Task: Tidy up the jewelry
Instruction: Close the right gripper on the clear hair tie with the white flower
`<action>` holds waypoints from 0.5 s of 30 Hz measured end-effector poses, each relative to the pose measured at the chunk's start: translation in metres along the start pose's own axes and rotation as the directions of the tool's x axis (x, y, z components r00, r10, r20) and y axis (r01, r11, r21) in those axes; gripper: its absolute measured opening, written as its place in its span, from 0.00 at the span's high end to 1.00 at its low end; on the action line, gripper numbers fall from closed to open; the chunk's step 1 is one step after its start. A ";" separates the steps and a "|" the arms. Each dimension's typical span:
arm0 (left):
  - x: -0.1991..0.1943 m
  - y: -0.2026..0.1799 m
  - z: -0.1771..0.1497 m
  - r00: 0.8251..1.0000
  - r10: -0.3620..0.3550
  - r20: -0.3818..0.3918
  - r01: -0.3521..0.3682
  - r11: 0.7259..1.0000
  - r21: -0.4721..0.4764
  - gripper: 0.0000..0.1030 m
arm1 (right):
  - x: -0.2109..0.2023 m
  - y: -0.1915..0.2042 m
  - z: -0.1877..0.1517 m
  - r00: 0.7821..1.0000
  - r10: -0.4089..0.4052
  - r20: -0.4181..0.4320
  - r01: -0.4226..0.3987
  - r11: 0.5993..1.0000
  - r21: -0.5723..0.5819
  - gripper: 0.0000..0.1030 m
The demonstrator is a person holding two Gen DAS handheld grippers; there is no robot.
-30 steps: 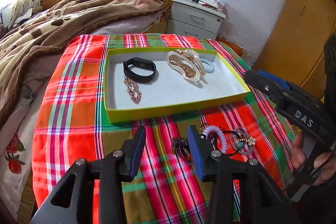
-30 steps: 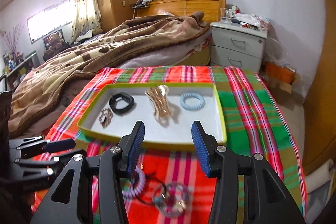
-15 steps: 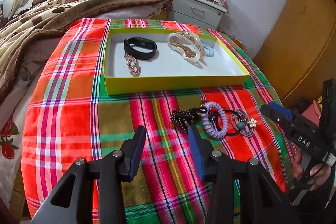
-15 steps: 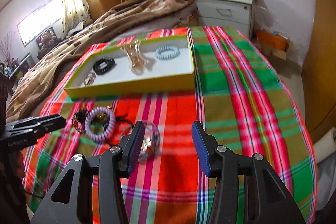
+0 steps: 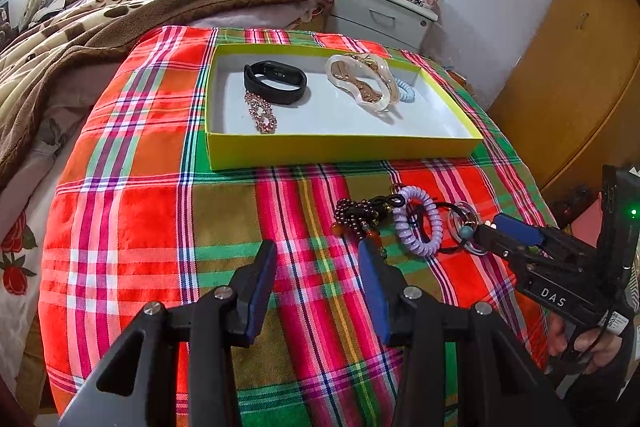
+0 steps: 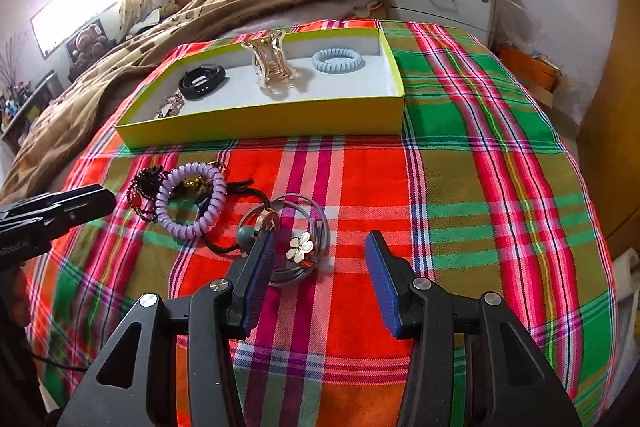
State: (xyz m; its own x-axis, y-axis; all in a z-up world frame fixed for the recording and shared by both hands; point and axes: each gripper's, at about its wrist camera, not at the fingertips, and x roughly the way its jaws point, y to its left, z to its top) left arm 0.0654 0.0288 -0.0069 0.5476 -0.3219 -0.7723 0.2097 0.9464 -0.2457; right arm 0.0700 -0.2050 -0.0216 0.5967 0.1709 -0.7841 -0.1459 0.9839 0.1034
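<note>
While four pieces are already lying in the yellow tray (image 6: 280, 119), the right gripper (image 6: 318, 259) is hovering wide open and empty over the flower hair tie (image 6: 300, 247), whose rings are sitting against the left of its two fingers rather than between them. It is lying just ahead, toward that side, so the right hand is nearer. The left gripper (image 5: 316, 267), also open and empty, is hanging short of the bead bracelet (image 5: 358, 215). Beside them, the lilac coil tie (image 6: 192, 199) is crowding the pile on the plaid desk (image 6: 480, 187).
</note>
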 end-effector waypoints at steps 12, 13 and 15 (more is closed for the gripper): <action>-0.001 0.001 0.000 1.000 0.019 -0.004 -0.019 1.000 -0.009 0.58 | -0.002 0.008 -0.004 1.000 -0.024 0.004 0.024 0.999 -0.041 0.83; -0.001 0.001 0.000 1.000 0.021 -0.004 -0.021 1.000 -0.008 0.58 | -0.003 0.008 -0.003 1.000 -0.025 0.010 0.025 0.999 -0.034 0.83; -0.002 0.000 0.000 1.000 0.025 -0.004 -0.025 1.000 -0.006 0.58 | -0.006 0.003 -0.003 0.999 -0.024 0.026 0.024 1.000 -0.013 0.84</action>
State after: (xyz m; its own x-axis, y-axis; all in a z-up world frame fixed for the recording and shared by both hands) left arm 0.0647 0.0295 -0.0053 0.5497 -0.2982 -0.7803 0.1908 0.9542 -0.2303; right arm 0.0640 -0.2031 -0.0184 0.6203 0.1484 -0.7702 -0.1418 0.9870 0.0759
